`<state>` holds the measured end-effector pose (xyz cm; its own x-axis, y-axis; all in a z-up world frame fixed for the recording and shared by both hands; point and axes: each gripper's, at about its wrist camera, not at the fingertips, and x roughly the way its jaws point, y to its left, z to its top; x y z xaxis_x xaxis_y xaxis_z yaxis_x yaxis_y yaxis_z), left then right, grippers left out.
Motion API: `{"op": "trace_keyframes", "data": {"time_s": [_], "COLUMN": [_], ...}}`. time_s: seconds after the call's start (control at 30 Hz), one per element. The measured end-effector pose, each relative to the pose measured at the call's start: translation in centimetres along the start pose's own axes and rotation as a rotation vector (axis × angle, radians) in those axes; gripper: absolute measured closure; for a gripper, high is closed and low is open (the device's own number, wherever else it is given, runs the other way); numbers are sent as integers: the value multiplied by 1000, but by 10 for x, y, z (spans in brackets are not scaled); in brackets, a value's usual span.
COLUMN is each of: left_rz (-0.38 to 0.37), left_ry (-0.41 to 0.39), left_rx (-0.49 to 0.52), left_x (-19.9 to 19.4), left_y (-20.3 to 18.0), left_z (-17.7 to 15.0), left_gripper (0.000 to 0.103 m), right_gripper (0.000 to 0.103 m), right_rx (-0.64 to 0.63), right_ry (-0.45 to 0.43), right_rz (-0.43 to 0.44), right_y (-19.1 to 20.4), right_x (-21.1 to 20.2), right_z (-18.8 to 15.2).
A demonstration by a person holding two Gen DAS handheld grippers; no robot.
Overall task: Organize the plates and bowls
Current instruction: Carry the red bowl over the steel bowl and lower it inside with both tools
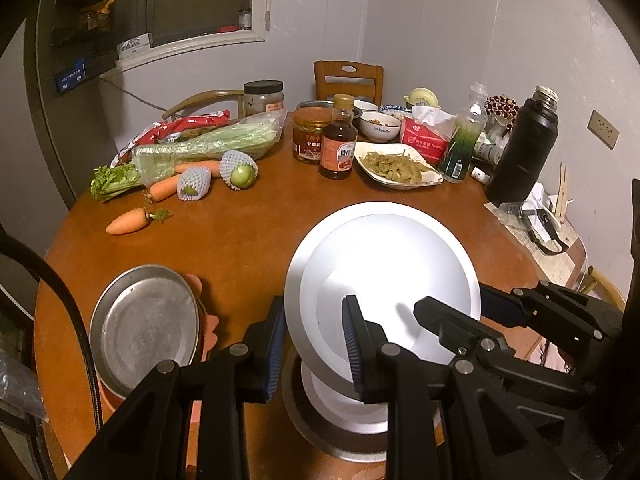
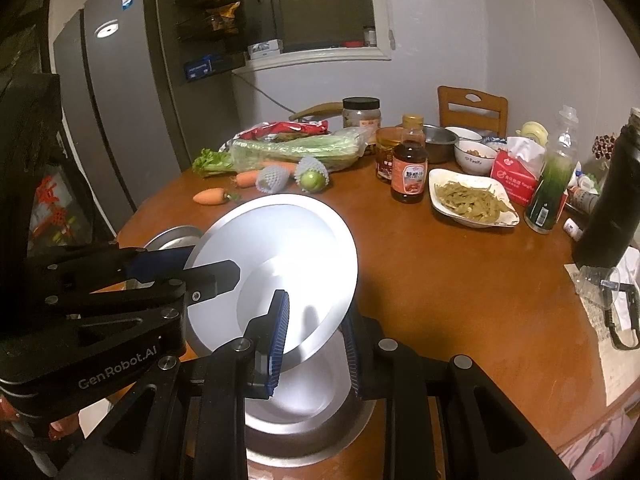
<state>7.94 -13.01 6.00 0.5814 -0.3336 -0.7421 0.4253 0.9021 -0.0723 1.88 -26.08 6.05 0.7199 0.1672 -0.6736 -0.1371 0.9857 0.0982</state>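
Observation:
A shiny metal plate (image 1: 384,272) (image 2: 280,264) is held tilted above the near table edge. My left gripper (image 1: 316,344) clamps its left rim, and it shows from the side in the right wrist view (image 2: 216,276). My right gripper (image 2: 316,332) clamps the plate's near right rim, and it shows in the left wrist view (image 1: 452,316). Under the plate a white dish (image 1: 340,404) sits in a grey metal pan (image 1: 320,436) (image 2: 304,436). A second metal plate (image 1: 144,328) rests on an orange bowl (image 1: 206,320) at the left.
On the round wooden table (image 1: 240,240) lie carrots (image 1: 128,221), celery (image 1: 200,146), netted fruit (image 1: 239,170), a sauce bottle (image 1: 338,144), jars, a dish of greens (image 1: 396,166), a food bowl (image 1: 379,126), a tissue pack (image 1: 426,138), and a black flask (image 1: 522,152).

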Motion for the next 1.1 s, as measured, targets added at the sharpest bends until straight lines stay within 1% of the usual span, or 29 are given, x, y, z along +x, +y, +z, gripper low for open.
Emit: {"op": "trace_keyframes", "data": {"time_s": [0.2, 0.47, 1.1], "left_rz": [0, -1, -2], "left_ry": [13, 38, 98], "left_rx": [-4, -13, -5], "left_x": [2, 9, 33], "left_y": [1, -1, -6], "left_z": [-10, -22, -35], "left_gripper": [76, 75, 75], "right_gripper": [75, 75, 74], "right_rx": [-4, -5, 2], "right_ry": [20, 33, 87], "right_rz": [0, -2, -15], "right_y": [7, 7, 0], "right_x": [1, 2, 16], "right_z": [-12, -21, -38]}}
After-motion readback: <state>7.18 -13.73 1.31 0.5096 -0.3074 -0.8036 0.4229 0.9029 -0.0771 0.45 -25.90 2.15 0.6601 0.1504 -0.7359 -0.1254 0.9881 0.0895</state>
